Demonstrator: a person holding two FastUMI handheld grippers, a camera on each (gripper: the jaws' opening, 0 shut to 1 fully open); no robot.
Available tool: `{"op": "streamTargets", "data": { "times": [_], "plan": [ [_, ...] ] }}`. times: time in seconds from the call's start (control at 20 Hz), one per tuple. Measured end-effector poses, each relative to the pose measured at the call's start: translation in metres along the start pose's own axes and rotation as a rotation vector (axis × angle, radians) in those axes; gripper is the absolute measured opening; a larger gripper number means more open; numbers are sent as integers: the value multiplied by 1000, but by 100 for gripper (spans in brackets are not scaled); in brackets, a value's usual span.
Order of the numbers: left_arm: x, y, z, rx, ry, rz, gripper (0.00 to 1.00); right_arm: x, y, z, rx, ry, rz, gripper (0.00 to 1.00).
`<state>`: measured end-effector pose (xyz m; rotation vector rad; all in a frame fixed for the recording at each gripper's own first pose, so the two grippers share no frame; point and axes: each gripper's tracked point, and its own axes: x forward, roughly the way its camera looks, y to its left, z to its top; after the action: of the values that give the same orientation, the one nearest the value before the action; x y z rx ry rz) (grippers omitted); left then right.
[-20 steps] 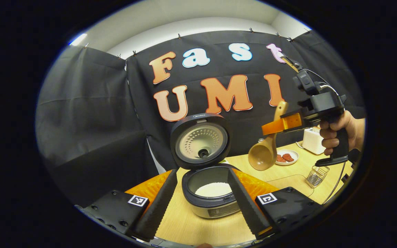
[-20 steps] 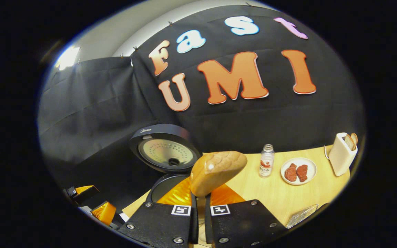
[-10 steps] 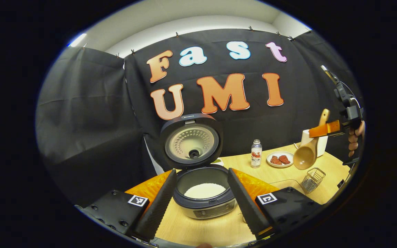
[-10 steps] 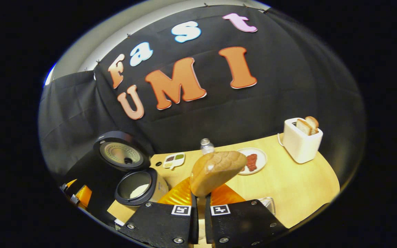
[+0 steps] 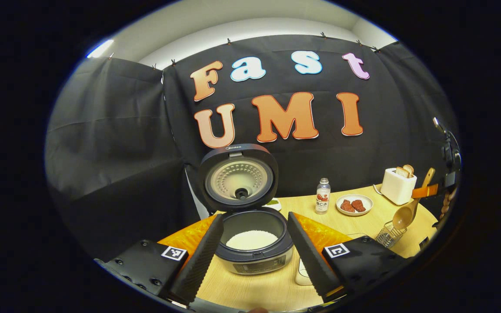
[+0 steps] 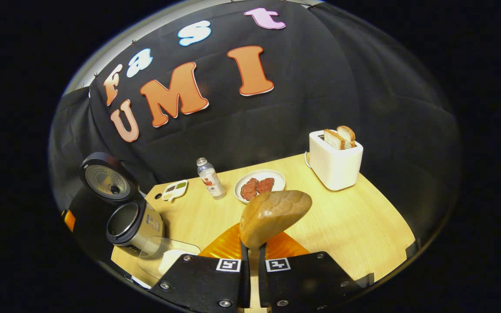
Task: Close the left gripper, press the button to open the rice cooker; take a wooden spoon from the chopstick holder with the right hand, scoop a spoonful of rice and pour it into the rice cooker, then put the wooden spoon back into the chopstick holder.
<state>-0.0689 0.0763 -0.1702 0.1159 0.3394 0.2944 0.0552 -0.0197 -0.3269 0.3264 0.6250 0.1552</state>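
The right gripper [image 6: 250, 254], clamped on the wooden spoon [image 6: 272, 215], has swung away from the open rice cooker [image 5: 252, 243] over the last second and now holds the bowl just above the wire chopstick holder [image 5: 388, 234]. Rice already lies in the pot, so returning the spoon probably remains. The left gripper [image 5: 254, 252] stays spread wide, holding nothing

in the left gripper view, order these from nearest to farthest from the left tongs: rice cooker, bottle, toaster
1. rice cooker, straight ahead between the open left tongs, lid up, rice inside.
2. bottle, farther back, right of the cooker.
3. toaster, farthest, at the table's far right, bread in its slots.
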Motion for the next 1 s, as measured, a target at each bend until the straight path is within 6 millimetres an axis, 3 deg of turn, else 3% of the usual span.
{"op": "streamTargets", "data": {
  "times": [0.15,0.2,0.45,0.6,0.75,0.8,1.0],
  "plan": [
    [-6,-2,3,14,-3,16,92,17,-7,-18,2,40,-6,7],
    [-7,-3,2,13,2,17,100,21,-8,-25,3,53,-4,7],
    [-7,-11,0,10,13,12,100,39,-10,-53,39,114,-25,8],
    [0,-13,1,11,14,5,100,43,-15,-59,45,135,-42,8],
    [7,-15,4,-5,15,-6,94,43,-28,-76,51,198,-72,11],
    [9,-16,4,-8,18,-9,92,36,-29,-70,77,193,-68,12],
    [25,-18,14,-13,10,-23,92,32,-36,-80,168,273,-89,18]
  ]
}}
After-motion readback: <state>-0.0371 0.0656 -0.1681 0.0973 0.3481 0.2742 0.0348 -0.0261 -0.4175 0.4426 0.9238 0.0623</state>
